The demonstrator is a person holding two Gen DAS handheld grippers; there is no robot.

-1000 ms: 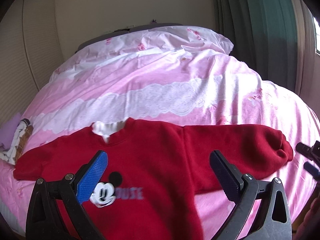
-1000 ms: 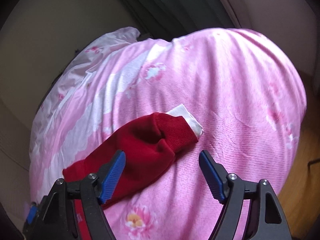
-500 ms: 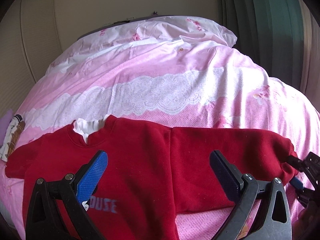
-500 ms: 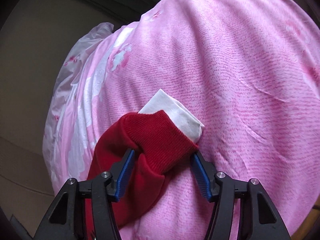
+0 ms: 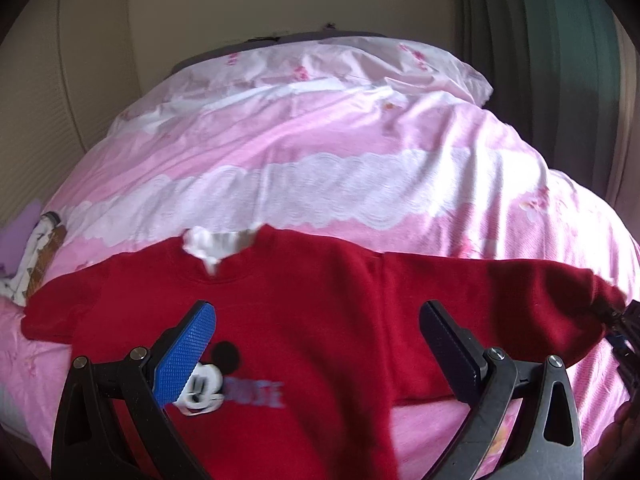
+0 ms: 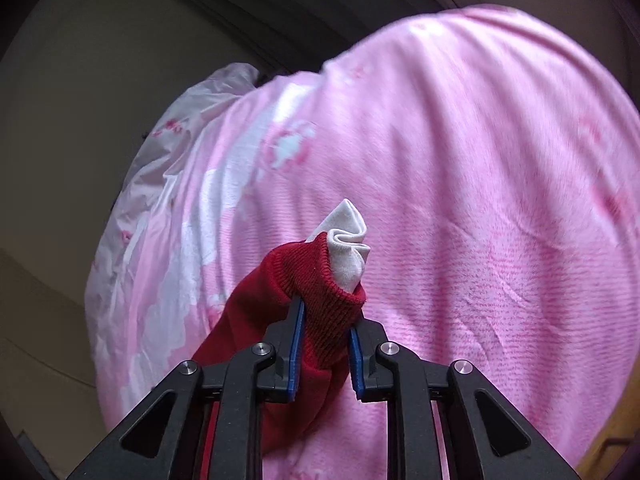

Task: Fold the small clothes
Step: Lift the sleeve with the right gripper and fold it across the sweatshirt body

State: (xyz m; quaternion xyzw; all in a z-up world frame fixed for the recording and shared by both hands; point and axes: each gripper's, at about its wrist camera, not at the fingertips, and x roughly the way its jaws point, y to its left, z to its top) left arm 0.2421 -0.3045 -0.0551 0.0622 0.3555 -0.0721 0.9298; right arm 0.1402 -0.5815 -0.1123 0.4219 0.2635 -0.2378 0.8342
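Note:
A small red sweater (image 5: pixel 304 312) with a cartoon mouse face and a white inner collar lies spread on the pink bedspread (image 5: pixel 320 168), both sleeves stretched out sideways. My left gripper (image 5: pixel 316 344) hovers open over its chest, nothing between the blue pads. In the right wrist view my right gripper (image 6: pixel 325 322) is closing on the red ribbed sleeve cuff (image 6: pixel 320 292); its pads press the cuff, and a white inner cuff (image 6: pixel 347 240) sticks out past it. The right gripper also shows at the sleeve end (image 5: pixel 618 332) in the left wrist view.
Another small patterned garment (image 5: pixel 36 256) lies at the bed's left edge. A pale pillow (image 5: pixel 340 64) sits at the head of the bed, dark green curtains (image 5: pixel 560 60) behind on the right. The bed's edge drops to a wooden floor (image 6: pixel 616 440) at lower right.
The right gripper's jaws came together on the sleeve cuff, which was lying free between them, and bunched it up. The left gripper shifted over the sweater's chest and stayed open.

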